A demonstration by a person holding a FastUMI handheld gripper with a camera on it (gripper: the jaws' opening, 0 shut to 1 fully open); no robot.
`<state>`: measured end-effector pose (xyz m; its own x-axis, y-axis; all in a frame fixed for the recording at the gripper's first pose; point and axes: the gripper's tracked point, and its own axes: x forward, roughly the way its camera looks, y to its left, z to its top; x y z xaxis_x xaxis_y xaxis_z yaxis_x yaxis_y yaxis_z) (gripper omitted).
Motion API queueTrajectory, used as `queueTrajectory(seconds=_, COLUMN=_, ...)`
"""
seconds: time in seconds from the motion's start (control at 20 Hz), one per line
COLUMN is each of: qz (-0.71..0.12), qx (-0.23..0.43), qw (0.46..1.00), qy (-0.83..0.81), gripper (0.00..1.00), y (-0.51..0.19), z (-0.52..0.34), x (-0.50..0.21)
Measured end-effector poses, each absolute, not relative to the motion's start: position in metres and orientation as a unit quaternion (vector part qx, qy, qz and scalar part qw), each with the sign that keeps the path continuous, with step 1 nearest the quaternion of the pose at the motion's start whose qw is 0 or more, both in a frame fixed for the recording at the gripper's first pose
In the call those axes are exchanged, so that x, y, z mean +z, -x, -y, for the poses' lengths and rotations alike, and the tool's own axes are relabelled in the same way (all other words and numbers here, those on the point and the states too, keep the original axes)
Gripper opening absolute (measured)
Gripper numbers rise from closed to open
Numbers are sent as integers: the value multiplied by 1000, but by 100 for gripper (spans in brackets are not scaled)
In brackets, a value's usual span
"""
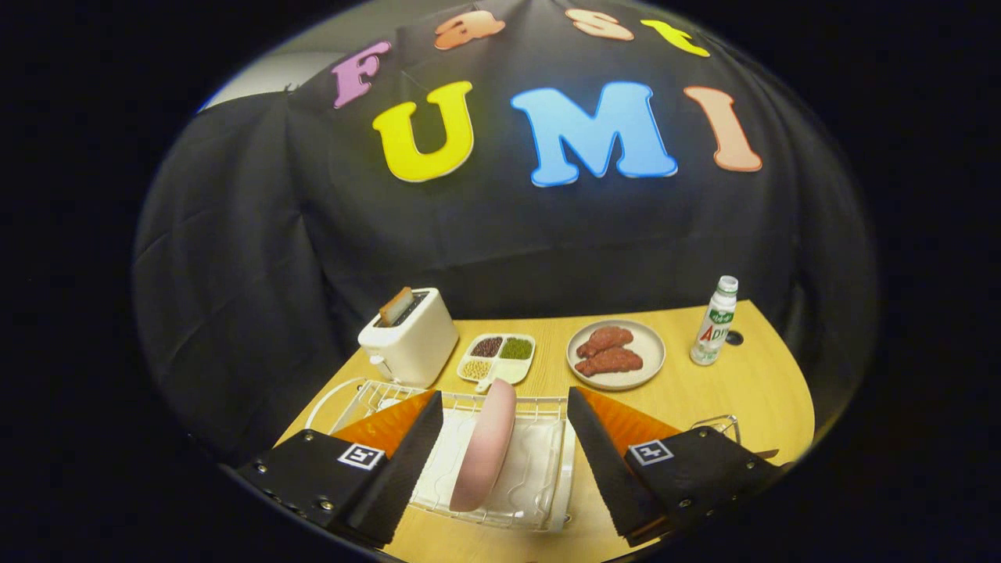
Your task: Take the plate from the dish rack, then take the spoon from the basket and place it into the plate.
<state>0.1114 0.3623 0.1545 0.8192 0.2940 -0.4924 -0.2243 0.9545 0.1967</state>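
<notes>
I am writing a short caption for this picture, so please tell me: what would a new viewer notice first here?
First, the pale pink round plate standing on edge in the white wire dish rack, right between the open gripper and its two black-and-orange fingers, which do not touch it. Beyond the rack, on the wooden table, stand a cream toaster holding a slice of bread and a beige plate of brown meat pieces.

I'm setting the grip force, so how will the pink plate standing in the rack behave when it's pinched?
The pink plate looks rigid, so it should not flex. Its smooth rim may slip. Standing on edge in the dish rack, between the open tongs, it could tip or roll once lifted.
</notes>
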Motion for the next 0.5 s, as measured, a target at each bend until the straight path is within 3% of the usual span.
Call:
queueTrajectory(seconds=0.35, qz=-394, qx=129, qw=908, qy=-63, gripper=97, y=-129, z=-382, x=97)
queueTrajectory(seconds=0.45, qz=-426, qx=124, qw=894, qy=-63, gripper=76, y=-133, z=-386, x=84)
queueTrajectory(seconds=0.5, qz=-443, qx=123, qw=886, qy=-64, gripper=76, y=-133, z=-387, x=80)
